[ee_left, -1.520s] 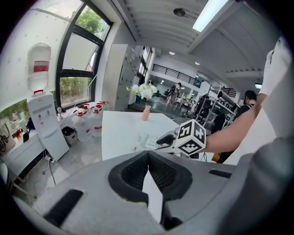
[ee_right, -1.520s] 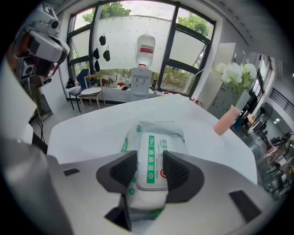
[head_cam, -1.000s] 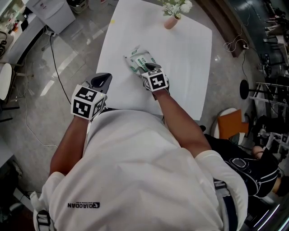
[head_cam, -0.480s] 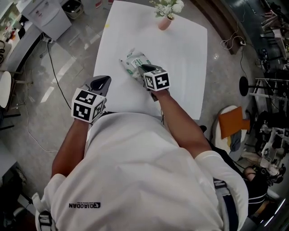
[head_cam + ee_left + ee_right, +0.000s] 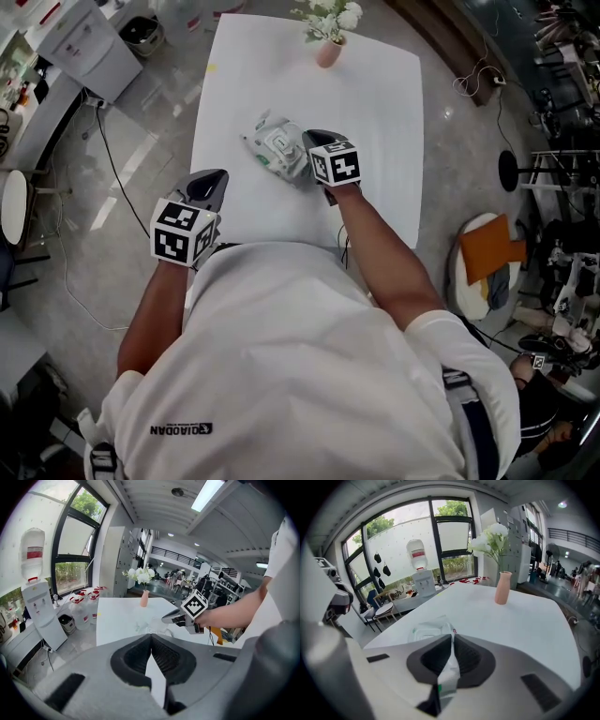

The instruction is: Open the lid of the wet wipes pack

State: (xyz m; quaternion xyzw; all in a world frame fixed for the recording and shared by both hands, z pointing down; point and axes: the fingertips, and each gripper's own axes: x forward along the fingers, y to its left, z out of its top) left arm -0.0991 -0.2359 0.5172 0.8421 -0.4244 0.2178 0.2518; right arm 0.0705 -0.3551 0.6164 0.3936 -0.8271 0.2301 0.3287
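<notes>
The right tool (image 5: 451, 638), jaws just closed to a narrow pinch on the end seam of the soft, crinkly green-and-white plastic wet wipes pack (image 5: 272, 155) at upper centre on the white worktop (image 5: 375, 103), probably holds light, slippery film, so the stiffer white lid (image 5: 279, 142) looks the surer hold.

table (image 5: 375, 122): white | vase (image 5: 328, 53): pink, white flowers (image 5: 328, 17), far edge | floor: water dispenser (image 5: 40, 616), perhaps jugs (image 5: 82, 613) beside

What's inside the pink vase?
The pink vase holds white flowers with green leaves. Its wall hides the lower stems and any water inside.
</notes>
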